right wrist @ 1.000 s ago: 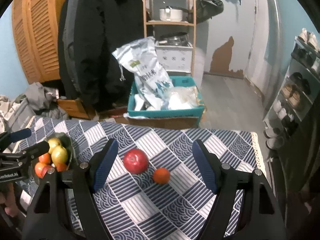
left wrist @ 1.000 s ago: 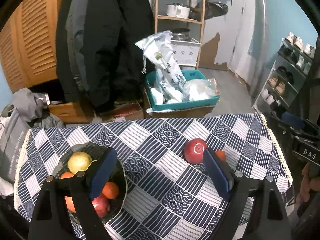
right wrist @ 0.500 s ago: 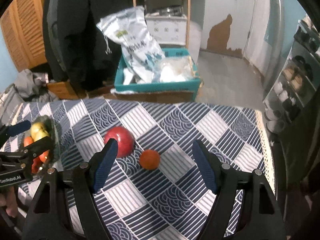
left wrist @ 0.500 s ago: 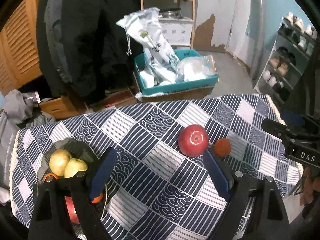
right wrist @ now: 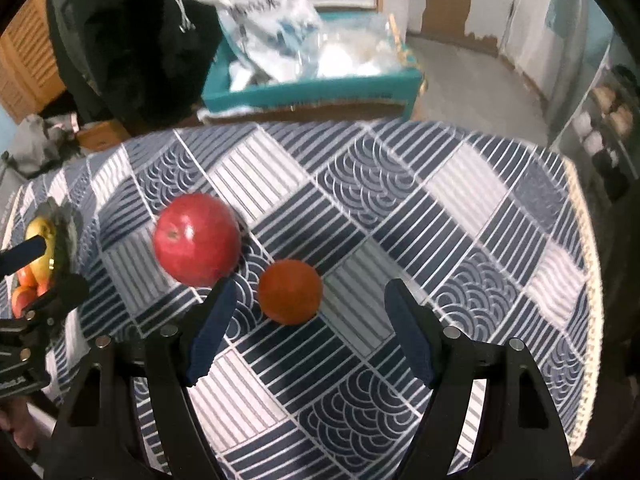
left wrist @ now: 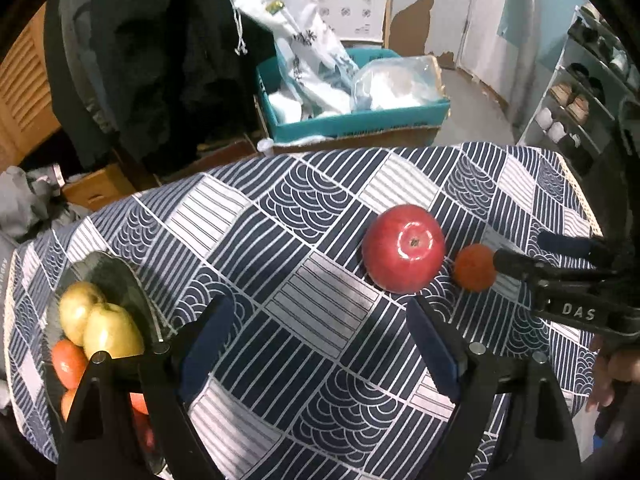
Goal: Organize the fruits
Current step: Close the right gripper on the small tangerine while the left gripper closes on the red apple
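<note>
Hovering right gripper wide over orange mid-tabletop, beside red apple; left gripper wide, empty, near bowl at left edge.

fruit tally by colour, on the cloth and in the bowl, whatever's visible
Red: 1, the apple loose on the cloth.
Orange: 1 loose orange beside it; at least 2 oranges in the bowl, partly hidden by the left gripper.
Yellow-green: 2 apples in the bowl.
Total: at least 6.
</note>
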Tool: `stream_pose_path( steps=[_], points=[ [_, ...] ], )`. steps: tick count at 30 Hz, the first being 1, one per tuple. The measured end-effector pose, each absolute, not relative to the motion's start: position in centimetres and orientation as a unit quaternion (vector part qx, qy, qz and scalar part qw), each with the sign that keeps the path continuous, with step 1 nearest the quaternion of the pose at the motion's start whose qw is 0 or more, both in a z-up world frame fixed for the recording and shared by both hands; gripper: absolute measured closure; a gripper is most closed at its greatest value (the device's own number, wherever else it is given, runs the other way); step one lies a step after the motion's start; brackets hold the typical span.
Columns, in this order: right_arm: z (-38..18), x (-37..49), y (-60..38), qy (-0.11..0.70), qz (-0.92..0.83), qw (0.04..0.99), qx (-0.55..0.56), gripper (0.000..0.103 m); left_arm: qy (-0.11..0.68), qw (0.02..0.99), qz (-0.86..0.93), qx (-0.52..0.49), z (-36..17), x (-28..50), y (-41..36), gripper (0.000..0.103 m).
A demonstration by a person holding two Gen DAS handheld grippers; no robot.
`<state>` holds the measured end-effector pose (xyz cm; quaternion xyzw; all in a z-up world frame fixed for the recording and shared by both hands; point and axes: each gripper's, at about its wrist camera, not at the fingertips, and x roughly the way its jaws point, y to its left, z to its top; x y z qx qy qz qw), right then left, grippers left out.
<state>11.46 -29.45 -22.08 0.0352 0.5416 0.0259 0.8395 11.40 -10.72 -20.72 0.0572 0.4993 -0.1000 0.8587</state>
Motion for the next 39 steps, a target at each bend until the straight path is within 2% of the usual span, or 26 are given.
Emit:
stream_pose_path(
  steps=[8, 16, 23, 39],
  points=[
    [-25.7, 12.3, -29.4, 0.572, 0.030, 0.819, 0.033, 0.026, 0.519, 0.848, -0.095, 0.046, -23.5, 12.5, -10.5, 0.014],
    [-26.9, 13.0, -28.6, 0.576, 0.059, 0.814, 0.047, 0.028, 0.526, 0.843, -0.102, 0.038, -24.4, 13.1, -10.7, 0.014],
    [-27.9, 13.5, -28.0, 0.584, 0.086, 0.805, 0.064, 0.057, 0.527, 0.842, -0.115, 0.024, -24.2, 13.3, -10.9, 0.014],
    [-25.6, 12.8, -32.2, 0.550, -0.010, 0.834, 0.044, 0.058, 0.524, 0.837, -0.157, 0.022, -24.1, 15.1, -15.5, 0.014]
  ],
)
